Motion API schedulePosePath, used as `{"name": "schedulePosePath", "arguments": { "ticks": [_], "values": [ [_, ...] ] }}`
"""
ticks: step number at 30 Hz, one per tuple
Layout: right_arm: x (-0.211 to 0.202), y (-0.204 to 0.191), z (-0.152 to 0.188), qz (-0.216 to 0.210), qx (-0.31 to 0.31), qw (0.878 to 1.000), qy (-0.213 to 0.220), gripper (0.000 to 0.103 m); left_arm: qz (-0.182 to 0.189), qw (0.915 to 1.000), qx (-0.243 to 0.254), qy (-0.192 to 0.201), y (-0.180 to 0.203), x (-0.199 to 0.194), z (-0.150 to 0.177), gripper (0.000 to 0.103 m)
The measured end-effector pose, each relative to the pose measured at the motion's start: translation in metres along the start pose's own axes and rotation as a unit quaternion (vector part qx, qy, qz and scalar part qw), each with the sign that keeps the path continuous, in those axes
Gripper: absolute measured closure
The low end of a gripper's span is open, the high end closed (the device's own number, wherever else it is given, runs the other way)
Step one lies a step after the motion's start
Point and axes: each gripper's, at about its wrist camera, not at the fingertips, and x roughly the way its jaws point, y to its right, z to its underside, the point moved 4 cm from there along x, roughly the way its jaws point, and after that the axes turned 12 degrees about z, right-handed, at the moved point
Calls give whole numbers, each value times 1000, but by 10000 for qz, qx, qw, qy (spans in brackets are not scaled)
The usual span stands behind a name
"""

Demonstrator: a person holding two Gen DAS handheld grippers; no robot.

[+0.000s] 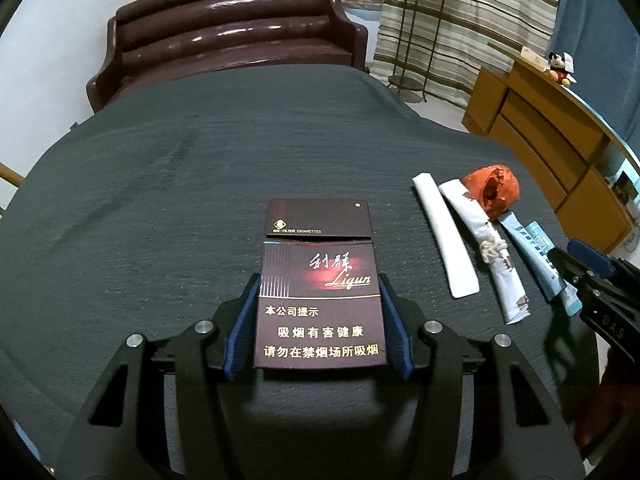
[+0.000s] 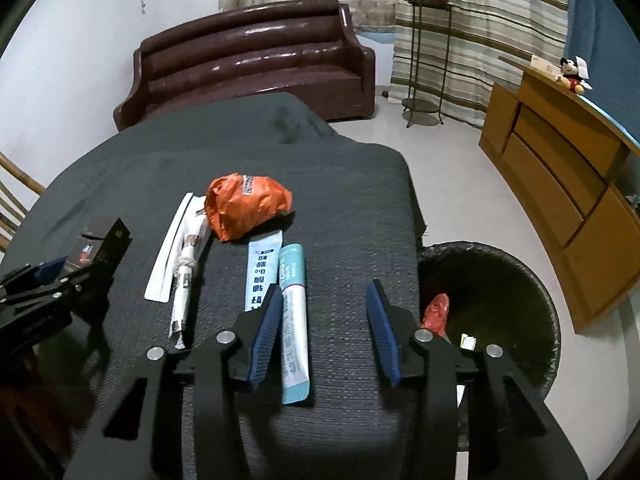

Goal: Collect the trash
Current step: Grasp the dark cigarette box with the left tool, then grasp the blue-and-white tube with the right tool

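On the dark tabletop, the left tool has its blue pads pressed against both long edges of a maroon cigarette pack, whose flip lid hangs open at the far end; in the right wrist view the pack looks raised off the cloth at about nine o'clock. I judge it clamped, though how firmly cannot be told. The right tool has its pads spread apart, and its left pad lies just beside a teal-and-white sachet that lies lengthwise inside the gap.

Other litter lies further out: a second printed sachet touching the teal one, a rolled paper wrapper, a white strip and a crumpled orange bag toward twelve o'clock. The bin, lined in black, stands on the floor at three o'clock of the right tool, beyond the tabletop's edge, with an orange scrap already inside.

For the step in hand, the pack seems the piece to carry. Its walls are thin card, so a moderate squeeze should do; crushing it risks it twisting out. Keeping it level would stop the loose lid from flapping. The route to the bin crosses the row of litter and the right tool, so lifting well clear first looks wise, then releasing only once it is over the bin's mouth. Centring the right tool on the teal sachet before closing would avoid nipping its neighbour.
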Motion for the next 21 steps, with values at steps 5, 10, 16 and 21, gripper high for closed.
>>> {"name": "schedulePosePath", "arguments": {
  "ticks": [5, 10, 16, 21],
  "values": [
    [2, -8, 2, 4, -118, 9999, -89, 71, 22, 10000, -37, 37, -6, -3, 0, 49],
    [0, -9, 4, 96, -143, 9998, -73, 78, 7, 10000, -37, 77, -9, -4, 0, 49],
    [-2, -10, 4, 170, -152, 9997, -44, 83, 16, 9999, -30, 108, -12, -5, 3, 49],
    [-5, -12, 5, 216, -163, 9996, 46, 84, -4, 9998, -7, 175, -10, -7, 4, 49]
  ]
}}
